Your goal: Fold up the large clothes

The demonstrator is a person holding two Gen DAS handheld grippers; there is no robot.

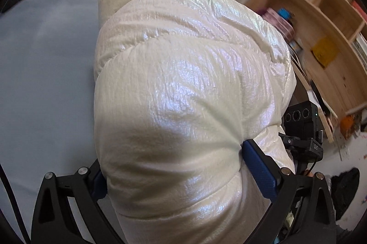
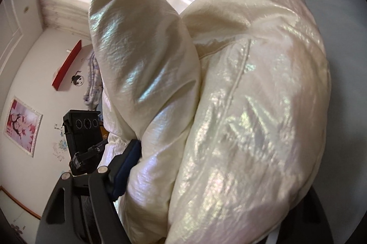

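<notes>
A thick fold of the cream puffer jacket point(image 1: 183, 88) fills the space between the blue pads of the left gripper point(image 1: 181, 173), which press into it from both sides, so these tongs stand wide but are clamped on the padded cloth. The jacket bulges up and forward from the left tongs in shiny quilted rolls and hides most of what lies ahead of them. To the left of the left tongs and beneath the jacket spreads the grey-blue bed sheet point(image 1: 45, 65). To their right, the right gripper point(image 1: 302, 129) shows as a black block with round lenses, just beside the jacket's edge; beyond it stands a wooden bookshelf point(image 1: 321, 21). From the right wrist view, the jacket point(image 2: 240, 118) crowds the right gripper point(image 2: 206, 175) as well: one blue pad point(image 2: 125, 166) on the left side presses against the cloth, while the other finger is buried behind the bulk, so the tongs look clamped on a fat bundle of jacket, standing fairly wide. A rounded lobe of the jacket rises ahead and to the left of these tongs. Further left sits the left gripper point(image 2: 84, 134), with a white wall point(image 2: 45, 65) behind it carrying a framed pink picture point(image 2: 23, 124).
</notes>
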